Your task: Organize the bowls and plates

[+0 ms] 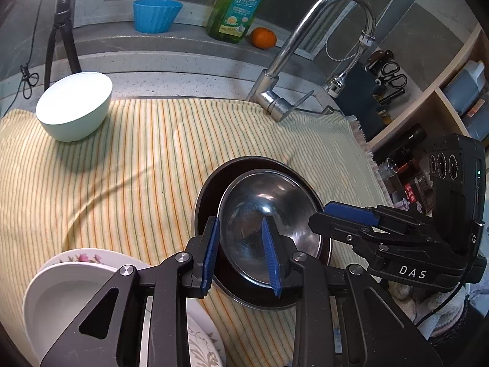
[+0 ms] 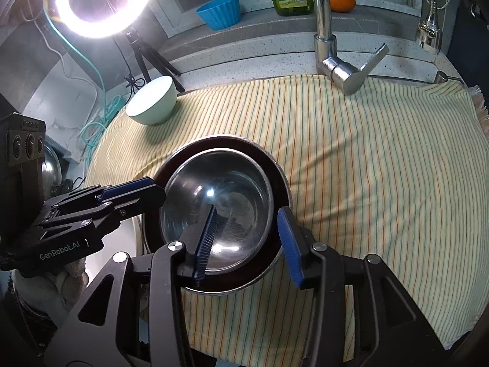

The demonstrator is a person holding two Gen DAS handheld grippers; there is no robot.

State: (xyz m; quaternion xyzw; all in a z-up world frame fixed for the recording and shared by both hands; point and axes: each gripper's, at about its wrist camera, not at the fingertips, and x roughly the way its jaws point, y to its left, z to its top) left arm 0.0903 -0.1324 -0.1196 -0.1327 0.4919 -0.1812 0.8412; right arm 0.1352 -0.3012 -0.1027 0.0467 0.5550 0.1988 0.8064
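The left gripper (image 1: 244, 255) straddles the near rim of the steel bowl (image 1: 272, 205), one pad inside, one outside, jaws parted with a gap to the metal. The right gripper (image 2: 247, 241) straddles the rim on its own side the same way, pads apart and clear of it. The steel bowl sits nested in a dark bowl (image 2: 282, 180) on the striped cloth (image 2: 382, 183).

Only the left view shows the stacked plates (image 1: 61, 293) close beside its fingers and the shelves (image 1: 452, 91) far off behind the right gripper. Only the right view shows the ring light (image 2: 104, 0) whole.

Beyond both, a pale green bowl (image 1: 75, 107) stands alone on the cloth; further back are the tap (image 2: 330, 46), a blue cup (image 1: 156, 15), a soap bottle (image 1: 235, 6) and an orange (image 1: 263, 38)
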